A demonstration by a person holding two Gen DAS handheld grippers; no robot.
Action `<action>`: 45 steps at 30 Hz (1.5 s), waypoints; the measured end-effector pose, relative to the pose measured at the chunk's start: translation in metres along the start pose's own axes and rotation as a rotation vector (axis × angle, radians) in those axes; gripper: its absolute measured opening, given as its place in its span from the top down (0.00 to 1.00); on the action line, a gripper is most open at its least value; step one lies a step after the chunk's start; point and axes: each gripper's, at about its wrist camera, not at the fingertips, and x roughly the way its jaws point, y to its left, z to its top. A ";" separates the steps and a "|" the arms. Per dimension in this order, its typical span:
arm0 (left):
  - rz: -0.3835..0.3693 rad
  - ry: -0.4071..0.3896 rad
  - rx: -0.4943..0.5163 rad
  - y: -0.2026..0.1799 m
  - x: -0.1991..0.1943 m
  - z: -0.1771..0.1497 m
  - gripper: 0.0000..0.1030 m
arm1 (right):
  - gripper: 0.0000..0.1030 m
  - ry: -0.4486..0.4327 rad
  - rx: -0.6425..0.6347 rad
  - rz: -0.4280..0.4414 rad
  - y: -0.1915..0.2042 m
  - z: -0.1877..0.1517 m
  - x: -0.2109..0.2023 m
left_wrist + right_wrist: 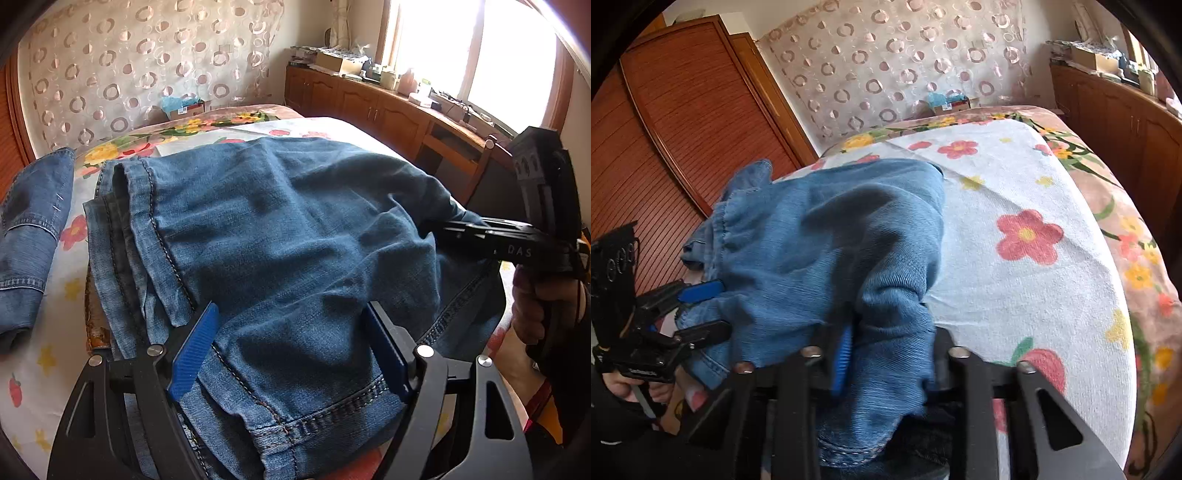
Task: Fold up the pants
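Jeans [295,229] on bed [1015,266]: left tool [291,350] spread astride the hem; right tool [886,369] pinching the jeans' bunched edge, probably to carry a fold.

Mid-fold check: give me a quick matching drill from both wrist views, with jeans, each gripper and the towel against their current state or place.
Column one:
1. left gripper
2. right gripper
3. jeans
4. floral towel

Column two:
a. spread flat on the bed under the denim
b. bunched and doubled over, held at two spots
c. jaws wide apart, straddling a hemmed edge
d. jaws pinched on a wad of denim

Pairs: 1-c, 2-d, 3-b, 4-a
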 end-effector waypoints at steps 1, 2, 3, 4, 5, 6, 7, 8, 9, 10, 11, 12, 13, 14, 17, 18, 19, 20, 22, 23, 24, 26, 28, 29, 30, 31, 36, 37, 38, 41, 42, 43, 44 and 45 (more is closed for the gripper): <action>-0.002 -0.001 -0.003 0.001 -0.001 -0.001 0.22 | 0.79 -0.010 -0.002 -0.005 0.004 0.002 -0.002; -0.007 -0.005 -0.010 0.002 -0.003 -0.001 0.22 | 0.81 -0.024 -0.003 -0.009 0.007 0.006 -0.007; -0.012 -0.008 -0.017 0.003 -0.005 -0.002 0.22 | 0.82 -0.036 -0.005 -0.008 0.012 0.009 -0.010; -0.013 -0.021 -0.031 0.006 -0.011 -0.002 0.22 | 0.82 -0.050 -0.013 -0.006 0.016 0.014 -0.015; -0.013 -0.033 -0.039 0.010 -0.016 -0.003 0.22 | 0.83 -0.064 -0.023 -0.005 0.022 0.019 -0.020; -0.008 -0.051 -0.047 0.014 -0.024 -0.003 0.22 | 0.83 -0.072 -0.040 -0.005 0.029 0.024 -0.024; 0.000 -0.069 -0.054 0.020 -0.033 -0.005 0.22 | 0.83 -0.080 -0.060 -0.008 0.037 0.031 -0.027; 0.007 -0.083 -0.060 0.025 -0.041 -0.006 0.22 | 0.84 -0.092 -0.082 -0.013 0.046 0.036 -0.029; 0.018 -0.101 -0.069 0.032 -0.051 -0.007 0.22 | 0.84 -0.103 -0.102 -0.012 0.056 0.041 -0.031; 0.025 -0.113 -0.076 0.037 -0.058 -0.009 0.22 | 0.84 -0.113 -0.121 -0.005 0.065 0.043 -0.033; 0.034 -0.130 -0.086 0.045 -0.068 -0.011 0.22 | 0.84 -0.123 -0.139 0.007 0.075 0.047 -0.034; 0.049 -0.145 -0.098 0.054 -0.078 -0.014 0.22 | 0.84 -0.132 -0.155 0.023 0.087 0.051 -0.033; 0.068 -0.159 -0.108 0.062 -0.087 -0.016 0.22 | 0.84 -0.139 -0.172 0.038 0.098 0.055 -0.032; 0.081 -0.171 -0.115 0.069 -0.094 -0.018 0.22 | 0.84 -0.143 -0.189 0.055 0.110 0.058 -0.029; 0.122 -0.198 -0.147 0.090 -0.114 -0.028 0.22 | 0.84 -0.120 -0.254 0.109 0.151 0.061 -0.011; 0.135 -0.205 -0.157 0.096 -0.120 -0.031 0.22 | 0.84 -0.109 -0.275 0.122 0.163 0.060 -0.004; 0.149 -0.211 -0.167 0.103 -0.125 -0.034 0.22 | 0.84 -0.093 -0.298 0.134 0.174 0.057 0.005; 0.163 -0.216 -0.179 0.110 -0.130 -0.038 0.22 | 0.84 -0.073 -0.322 0.145 0.186 0.054 0.015; 0.185 -0.223 -0.202 0.124 -0.138 -0.044 0.22 | 0.84 -0.032 -0.358 0.165 0.205 0.045 0.034; 0.192 -0.226 -0.211 0.129 -0.141 -0.046 0.22 | 0.84 -0.010 -0.368 0.171 0.212 0.040 0.044; 0.199 -0.228 -0.220 0.134 -0.142 -0.047 0.22 | 0.84 0.011 -0.372 0.173 0.215 0.036 0.053; 0.209 -0.235 -0.238 0.142 -0.144 -0.050 0.22 | 0.81 0.065 -0.384 0.174 0.222 0.024 0.074; 0.215 -0.238 -0.248 0.147 -0.144 -0.051 0.22 | 0.75 0.102 -0.389 0.190 0.224 0.017 0.085; 0.216 -0.239 -0.250 0.149 -0.143 -0.051 0.22 | 0.72 0.114 -0.393 0.192 0.225 0.014 0.088; 0.219 -0.239 -0.251 0.150 -0.143 -0.051 0.22 | 0.68 0.119 -0.394 0.195 0.225 0.014 0.089; 0.221 -0.237 -0.252 0.150 -0.141 -0.051 0.22 | 0.66 0.117 -0.392 0.199 0.225 0.014 0.086; 0.212 -0.237 -0.240 0.147 -0.138 -0.047 0.22 | 0.57 0.049 -0.384 0.250 0.216 0.028 0.042; 0.207 -0.237 -0.236 0.145 -0.138 -0.046 0.22 | 0.57 0.019 -0.391 0.248 0.213 0.031 0.032; 0.202 -0.238 -0.230 0.142 -0.138 -0.046 0.22 | 0.57 -0.014 -0.394 0.239 0.208 0.035 0.022; 0.182 -0.237 -0.208 0.132 -0.134 -0.042 0.22 | 0.56 -0.080 -0.399 0.168 0.188 0.044 0.004; 0.171 -0.236 -0.200 0.126 -0.133 -0.041 0.22 | 0.56 -0.092 -0.397 0.132 0.179 0.048 0.004; 0.164 -0.234 -0.195 0.123 -0.131 -0.040 0.22 | 0.56 -0.097 -0.393 0.096 0.171 0.050 0.006; 0.151 -0.230 -0.188 0.119 -0.128 -0.040 0.22 | 0.56 -0.103 -0.394 0.062 0.164 0.052 0.010; 0.138 -0.225 -0.181 0.114 -0.125 -0.039 0.22 | 0.56 -0.107 -0.403 0.031 0.159 0.054 0.015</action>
